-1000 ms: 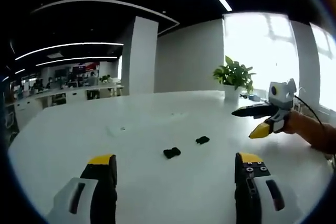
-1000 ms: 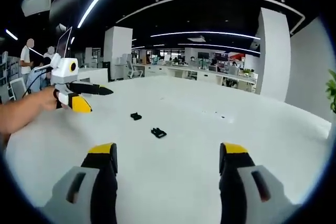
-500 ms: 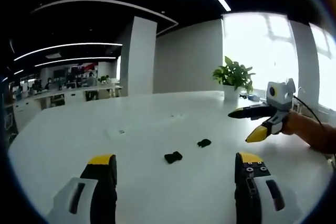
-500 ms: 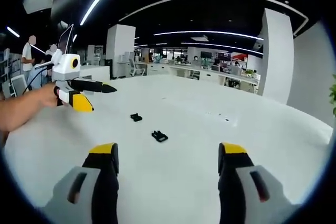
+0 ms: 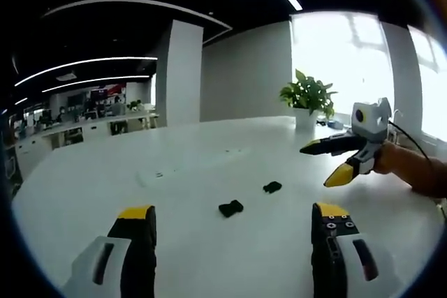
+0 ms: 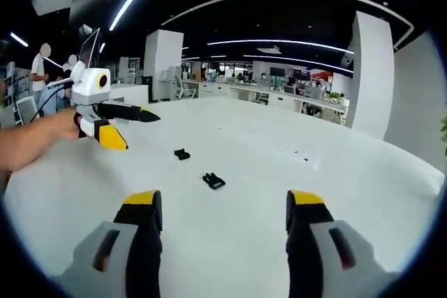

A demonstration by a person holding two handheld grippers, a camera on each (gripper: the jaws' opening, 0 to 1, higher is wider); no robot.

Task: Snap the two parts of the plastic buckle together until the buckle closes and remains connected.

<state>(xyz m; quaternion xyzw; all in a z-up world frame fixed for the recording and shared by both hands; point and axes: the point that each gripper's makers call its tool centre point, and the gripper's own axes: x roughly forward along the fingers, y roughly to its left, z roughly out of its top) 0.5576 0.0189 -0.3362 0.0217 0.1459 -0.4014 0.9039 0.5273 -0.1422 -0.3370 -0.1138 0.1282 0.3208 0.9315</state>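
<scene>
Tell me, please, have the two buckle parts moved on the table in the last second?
No: both buckle parts lie apart as before; only the cameras shifted.

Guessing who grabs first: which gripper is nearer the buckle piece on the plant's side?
Right: the right gripper hovers open near that buckle piece; the left gripper is farther, past the other piece.

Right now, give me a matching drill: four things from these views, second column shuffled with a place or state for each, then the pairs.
Things:
1. left gripper
2. right gripper
3. two buckle parts
4. potted plant

Place or state:
A. at the table's far edge by the window
B. lying apart on the white table
C. open, empty, nearer the plant
D. open, empty, farther from the plant

Pairs: 1-D, 2-C, 3-B, 4-A
</scene>
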